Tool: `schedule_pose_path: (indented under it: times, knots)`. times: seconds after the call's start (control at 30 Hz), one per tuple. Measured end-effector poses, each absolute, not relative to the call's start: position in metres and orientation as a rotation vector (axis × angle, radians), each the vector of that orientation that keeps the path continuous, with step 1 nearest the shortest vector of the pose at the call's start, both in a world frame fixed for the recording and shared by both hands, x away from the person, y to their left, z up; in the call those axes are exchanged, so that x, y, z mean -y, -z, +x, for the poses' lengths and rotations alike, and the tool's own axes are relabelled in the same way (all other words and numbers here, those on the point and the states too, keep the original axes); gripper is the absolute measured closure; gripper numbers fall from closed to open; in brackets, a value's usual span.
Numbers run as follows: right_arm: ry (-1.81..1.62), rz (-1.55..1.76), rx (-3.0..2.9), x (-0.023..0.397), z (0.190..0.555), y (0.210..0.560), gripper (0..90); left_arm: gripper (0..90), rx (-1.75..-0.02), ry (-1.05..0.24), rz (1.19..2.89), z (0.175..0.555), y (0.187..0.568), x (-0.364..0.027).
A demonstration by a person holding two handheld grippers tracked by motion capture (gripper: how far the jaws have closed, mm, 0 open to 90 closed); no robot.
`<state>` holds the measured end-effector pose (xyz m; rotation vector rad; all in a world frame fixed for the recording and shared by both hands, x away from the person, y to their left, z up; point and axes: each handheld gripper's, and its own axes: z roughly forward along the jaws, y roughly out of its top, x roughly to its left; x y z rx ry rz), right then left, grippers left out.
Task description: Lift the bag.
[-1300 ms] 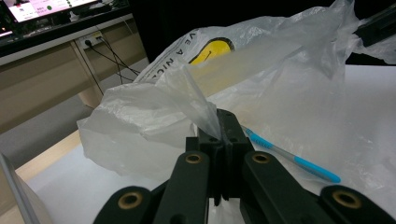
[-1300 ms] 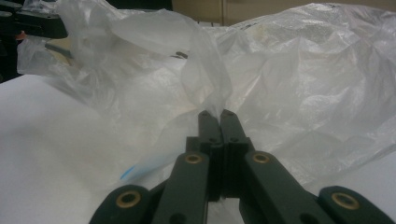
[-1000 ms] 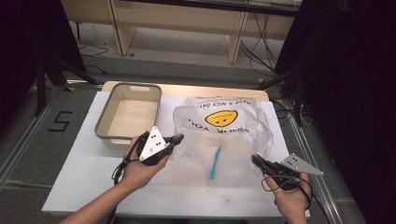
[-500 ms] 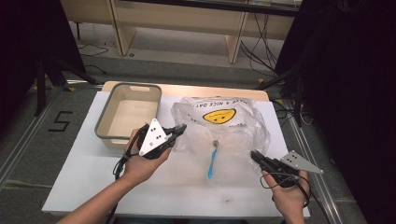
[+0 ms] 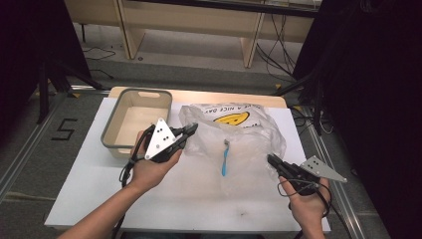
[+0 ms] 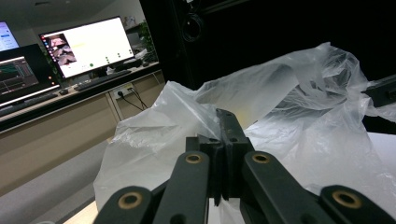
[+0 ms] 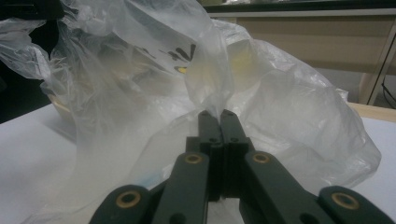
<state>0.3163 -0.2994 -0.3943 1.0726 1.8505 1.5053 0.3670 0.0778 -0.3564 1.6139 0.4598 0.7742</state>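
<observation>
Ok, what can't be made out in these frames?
- Blue toothbrush: seen through the clear plastic bag in the high view; bristle detail too small.
- Bag print: folds cut off the lettering.
- Left gripper: film covers its jaw tips.
- Grey bin: near inner wall hidden by its rim.

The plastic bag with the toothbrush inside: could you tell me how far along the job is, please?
Done: the toothbrush lies inside the plastic bag. In hand: the left tool and right tool each pinch an edge of the bag. Left, probably: the bag still lies outside the bin.
</observation>
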Motion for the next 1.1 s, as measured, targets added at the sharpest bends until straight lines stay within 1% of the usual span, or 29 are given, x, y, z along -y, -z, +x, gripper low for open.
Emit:
schedule_pose_path:
  times: [0.57,1.1]
  knots:
    - [-1.532,1.012,-1.719,0.296,0.316,0.388,90.0,89.1,-0.487,-0.809,1.561,0.369,0.36,-0.079]
    - [-1.582,0.985,-1.605,0.296,0.32,0.364,90.0,89.1,-0.483,-0.84,1.483,0.37,0.341,-0.082]
